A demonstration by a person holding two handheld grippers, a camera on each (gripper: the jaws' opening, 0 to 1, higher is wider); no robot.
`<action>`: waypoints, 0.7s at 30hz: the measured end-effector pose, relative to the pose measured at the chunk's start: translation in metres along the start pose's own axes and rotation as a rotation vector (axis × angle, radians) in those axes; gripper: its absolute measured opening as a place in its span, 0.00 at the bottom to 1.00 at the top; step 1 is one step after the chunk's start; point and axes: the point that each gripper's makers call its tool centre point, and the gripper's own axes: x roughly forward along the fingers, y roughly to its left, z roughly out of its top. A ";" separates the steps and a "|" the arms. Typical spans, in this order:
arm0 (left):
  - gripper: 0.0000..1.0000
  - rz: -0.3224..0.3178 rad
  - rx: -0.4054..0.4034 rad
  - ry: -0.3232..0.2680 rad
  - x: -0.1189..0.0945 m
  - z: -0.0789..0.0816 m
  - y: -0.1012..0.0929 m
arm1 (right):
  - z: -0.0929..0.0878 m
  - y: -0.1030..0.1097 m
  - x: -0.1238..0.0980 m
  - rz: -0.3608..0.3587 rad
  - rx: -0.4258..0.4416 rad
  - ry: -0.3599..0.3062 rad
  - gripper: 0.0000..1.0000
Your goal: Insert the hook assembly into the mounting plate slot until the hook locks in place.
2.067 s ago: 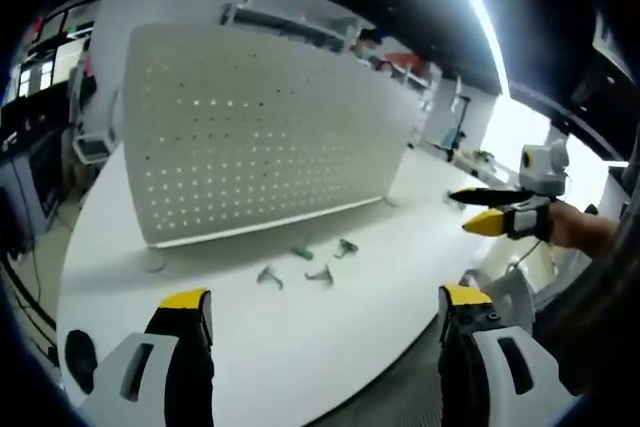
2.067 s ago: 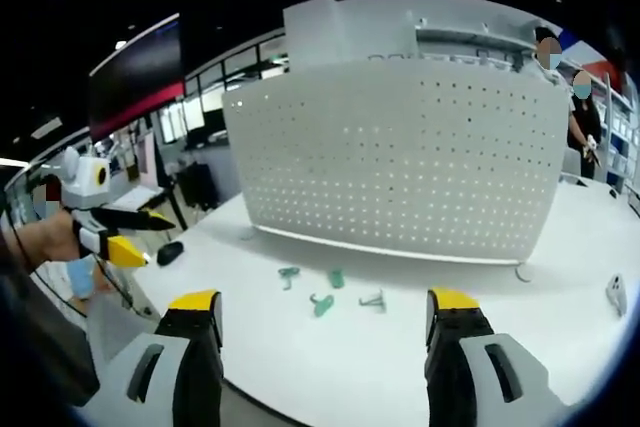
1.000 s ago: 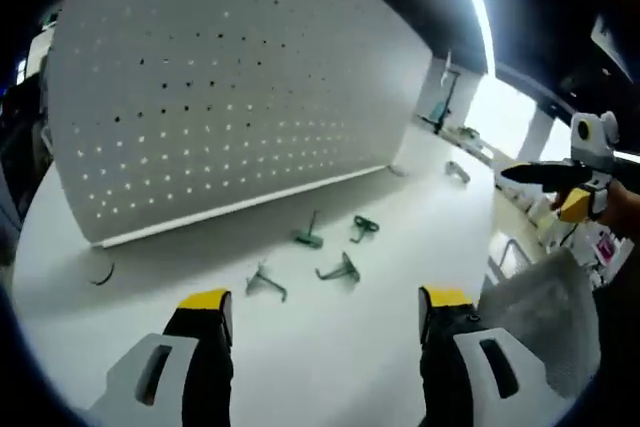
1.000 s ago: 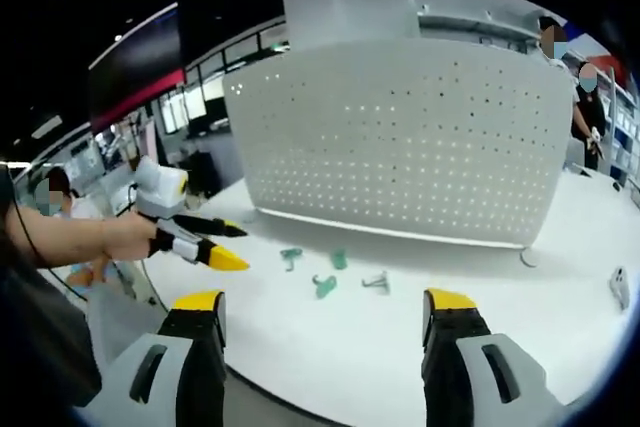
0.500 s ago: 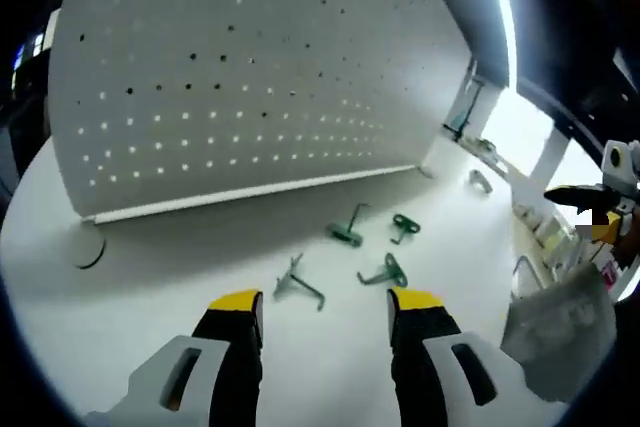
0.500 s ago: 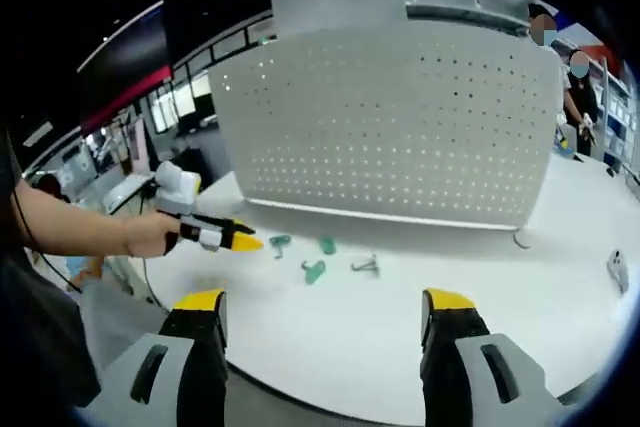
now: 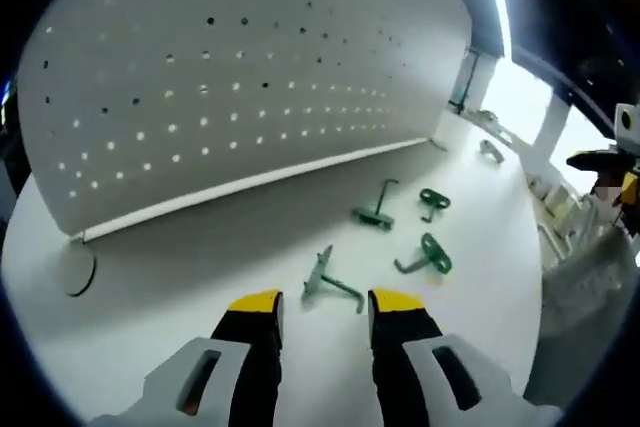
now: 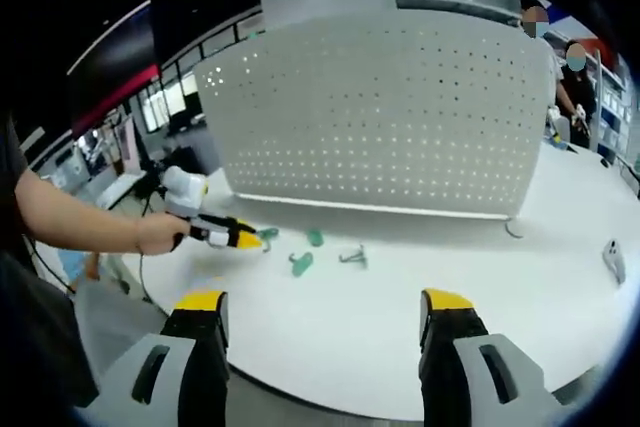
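Observation:
A tall white perforated mounting plate [image 7: 250, 77] stands upright on the white table [image 7: 150, 277]; the right gripper view shows it too [image 8: 380, 117]. Several small green and grey hooks lie in front of it. My left gripper [image 7: 325, 303] hovers low over the table, jaws partly apart, with a grey hook [image 7: 332, 283] lying just ahead of and between its yellow tips. Three more hooks [image 7: 375, 205] [image 7: 432, 200] [image 7: 428, 255] lie beyond. In the right gripper view, a hand holds the left gripper [image 8: 225, 232] at the hook cluster [image 8: 300, 264]. My right gripper [image 8: 322, 302] is open, held back from the table edge.
The plate's round foot [image 7: 78, 272] rests on the table at its left end, another foot [image 8: 513, 230] at its right end. A small grey part [image 8: 612, 259] lies far right. People stand behind the plate at right. The table's curved front edge [image 8: 330, 402] runs near my right jaws.
My left gripper has moved down and forward to the hooks and its jaws have narrowed around the grey one. The right gripper stays back and wide apart.

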 end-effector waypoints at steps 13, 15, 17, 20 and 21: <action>0.06 0.051 0.108 0.007 0.005 -0.003 0.000 | -0.005 0.000 0.002 0.000 0.010 0.020 0.77; 0.05 0.051 0.118 0.005 0.006 -0.001 0.000 | -0.005 0.001 0.002 0.003 0.011 0.022 0.77; 0.05 0.052 0.146 0.008 0.006 0.000 -0.003 | -0.005 0.000 0.003 0.004 0.012 0.022 0.77; 0.02 0.057 0.184 -0.008 0.001 0.005 -0.009 | -0.005 0.000 0.003 0.005 0.014 0.021 0.77; 0.02 0.066 0.182 -0.028 -0.002 0.010 -0.010 | -0.006 0.000 0.003 0.005 0.014 0.021 0.77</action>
